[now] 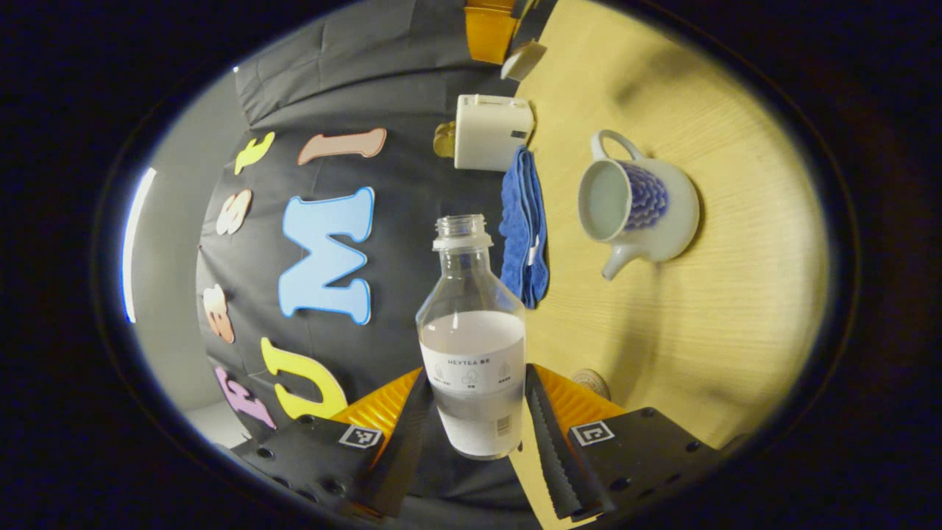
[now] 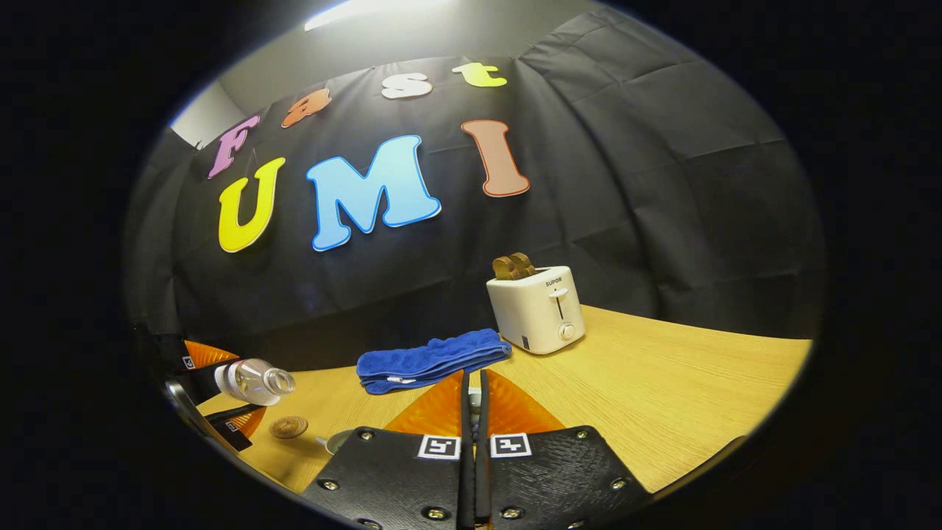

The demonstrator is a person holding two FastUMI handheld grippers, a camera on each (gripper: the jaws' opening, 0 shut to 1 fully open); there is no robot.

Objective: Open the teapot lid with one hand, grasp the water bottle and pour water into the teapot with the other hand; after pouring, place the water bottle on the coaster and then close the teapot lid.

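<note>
- Two fingers of the left gripper [image 1: 475, 412] clamp the water bottle [image 1: 472, 331] low on its body, one on each side, in the left gripper view.
- Its cap is off; the open neck points toward 12 o'clock in that view, and the bottle looks part full of clear water.
- A white label wraps the bottle, with small print and a barcode; I leave the print unread.
- At 2 o'clock from the bottle sits the teapot [image 1: 639, 202], lid off, its mouth open, spout pointing toward 7 o'clock, on the wooden table [image 1: 736, 309].
- Between bottle and teapot lies a folded blue towel [image 1: 524, 228]; at 12 o'clock from it stands a white toaster [image 1: 491, 131].
- A round coaster [image 1: 591, 383] peeks out just beside the left gripper's right-hand finger.
- In the right gripper view, the right gripper [image 2: 475, 412] has its fingers drawn almost together; a small pale thing shows in the slit, and I cannot tell what it is.
- At 9 o'clock there, the bottle lies tilted, with the coaster below it at 8 o'clock.
</note>
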